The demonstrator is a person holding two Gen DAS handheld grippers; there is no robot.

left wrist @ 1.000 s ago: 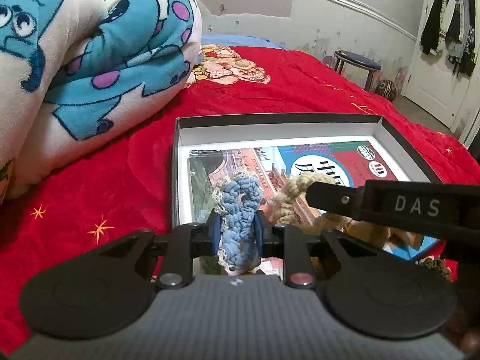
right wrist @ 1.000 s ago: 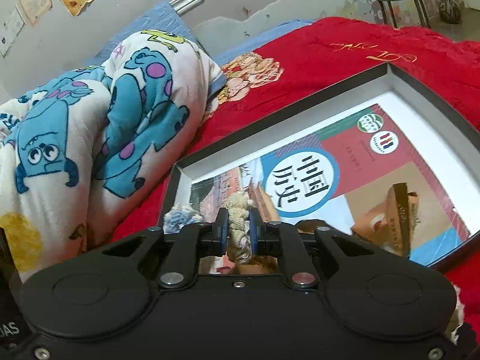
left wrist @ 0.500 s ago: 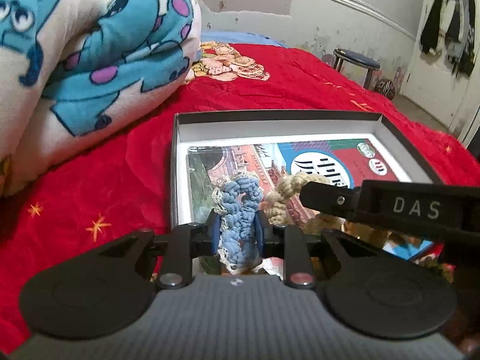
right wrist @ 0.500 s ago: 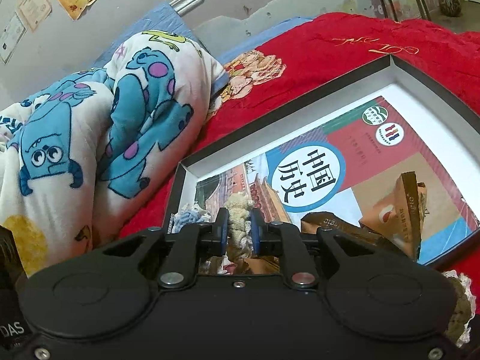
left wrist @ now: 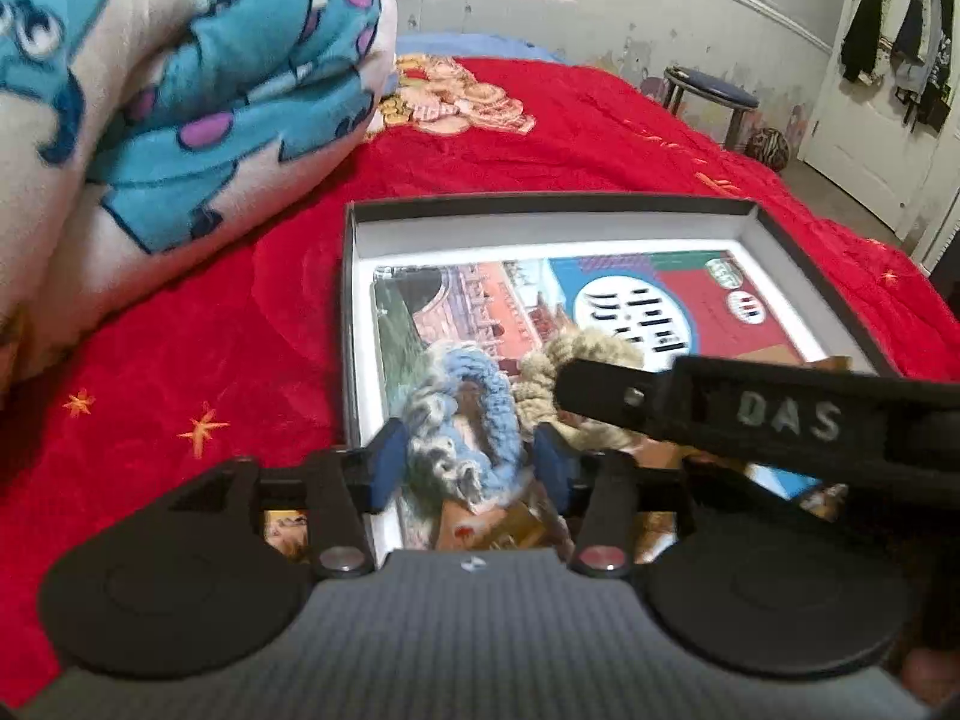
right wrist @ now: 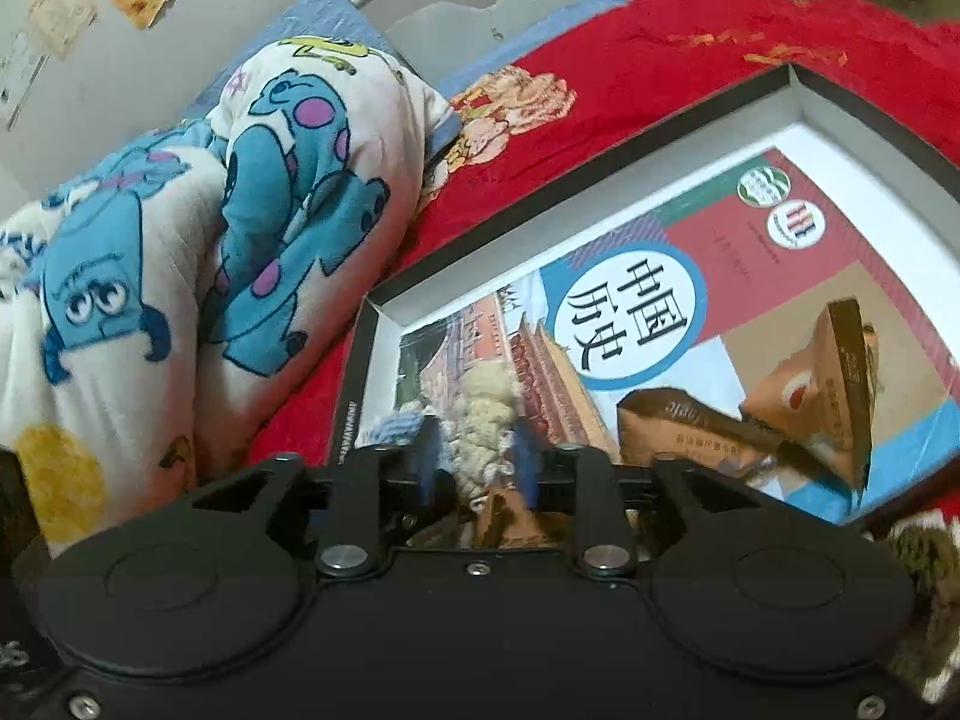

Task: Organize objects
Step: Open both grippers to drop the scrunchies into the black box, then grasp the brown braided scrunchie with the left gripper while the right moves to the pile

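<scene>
A black box with white inside lies on the red bedspread and holds a colourful book. My left gripper is open around a blue crocheted scrunchie, which lies on the book at the box's near left. My right gripper is open, its jaws a little apart around a beige crocheted scrunchie beside the blue one. The right gripper's arm crosses the left wrist view. Brown snack packets lie on the book's near right.
A folded blanket with blue monsters lies left of the box. The red bedspread surrounds the box. A stool and a door with hung clothes stand at the far right. A further crocheted piece lies outside the box's near right.
Both grippers have opened: the left jaws spread wide off the blue scrunchie, the right jaws eased off the beige one. Both scrunchies now rest in the box.
</scene>
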